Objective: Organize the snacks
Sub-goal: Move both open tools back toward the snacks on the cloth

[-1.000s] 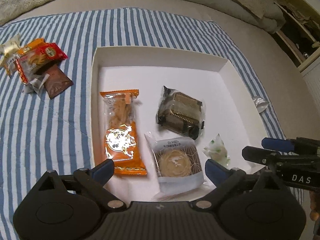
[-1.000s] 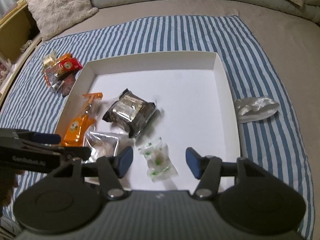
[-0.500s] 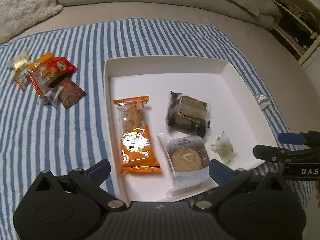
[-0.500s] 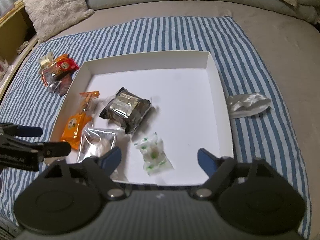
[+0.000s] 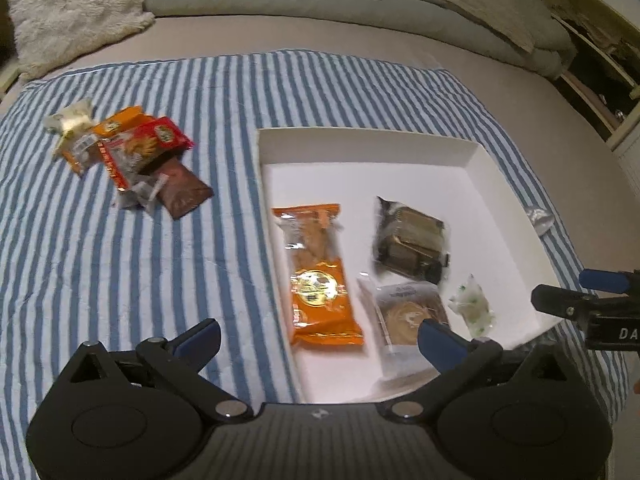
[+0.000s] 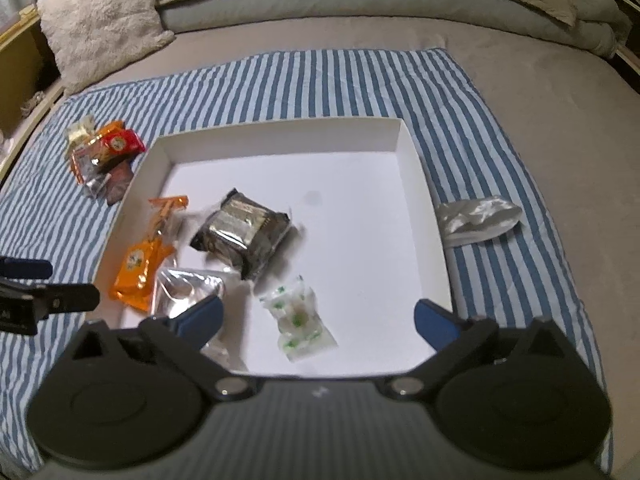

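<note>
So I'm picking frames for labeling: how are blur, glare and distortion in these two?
Left wrist view: motion smear on the snack pile and orange pack, and fisheye bending of the cloth stripes. Right wrist view: the dark pack is smeared, there is glare on the silver wrapper, and the white box floor is bright, nearly washed out.

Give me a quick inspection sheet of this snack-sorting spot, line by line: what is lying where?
Surface: blue-and-white striped cloth spread on a grey bed.
Job's things: shallow white cardboard tray holds an orange biscuit packet, a dark wrapped cake, a clear round-pastry pouch and a small green-dotted white candy wrapper.
Clutter: heap of red, orange and brown snack packets on the cloth left of the tray; crumpled silver wrapper to its right.
Grippers: left gripper and right gripper open, holding nothing.
Cables: nothing seen.
Surroundings: fluffy cream pillow, folded bedding behind.
</note>
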The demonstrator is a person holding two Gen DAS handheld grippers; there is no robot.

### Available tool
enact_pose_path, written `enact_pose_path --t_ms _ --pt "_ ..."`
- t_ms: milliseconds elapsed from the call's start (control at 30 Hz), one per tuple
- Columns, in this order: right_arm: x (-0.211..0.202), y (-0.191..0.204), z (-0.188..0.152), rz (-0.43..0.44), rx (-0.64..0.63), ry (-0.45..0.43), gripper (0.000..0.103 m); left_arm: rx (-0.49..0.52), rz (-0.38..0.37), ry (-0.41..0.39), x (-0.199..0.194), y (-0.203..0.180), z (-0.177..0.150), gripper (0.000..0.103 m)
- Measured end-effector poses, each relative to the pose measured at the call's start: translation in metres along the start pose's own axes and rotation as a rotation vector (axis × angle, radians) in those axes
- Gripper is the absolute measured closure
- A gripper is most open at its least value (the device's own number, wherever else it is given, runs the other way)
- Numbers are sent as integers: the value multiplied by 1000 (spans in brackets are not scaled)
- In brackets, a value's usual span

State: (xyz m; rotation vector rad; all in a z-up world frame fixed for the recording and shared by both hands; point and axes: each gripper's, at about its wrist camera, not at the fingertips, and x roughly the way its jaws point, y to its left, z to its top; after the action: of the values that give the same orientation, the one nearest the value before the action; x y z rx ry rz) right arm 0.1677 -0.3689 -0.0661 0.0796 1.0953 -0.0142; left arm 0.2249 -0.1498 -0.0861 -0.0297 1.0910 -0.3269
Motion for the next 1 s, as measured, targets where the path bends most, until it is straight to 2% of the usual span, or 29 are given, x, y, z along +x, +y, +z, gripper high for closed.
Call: enact_pose_path --t_ms 300,1000 --pt "1 22 11 45 9 -46 0 -43 64 -42 -12 38 1 0" --pt "42 128 55 183 -67 -78 0 -249 182 -126 -38 157 0 0"
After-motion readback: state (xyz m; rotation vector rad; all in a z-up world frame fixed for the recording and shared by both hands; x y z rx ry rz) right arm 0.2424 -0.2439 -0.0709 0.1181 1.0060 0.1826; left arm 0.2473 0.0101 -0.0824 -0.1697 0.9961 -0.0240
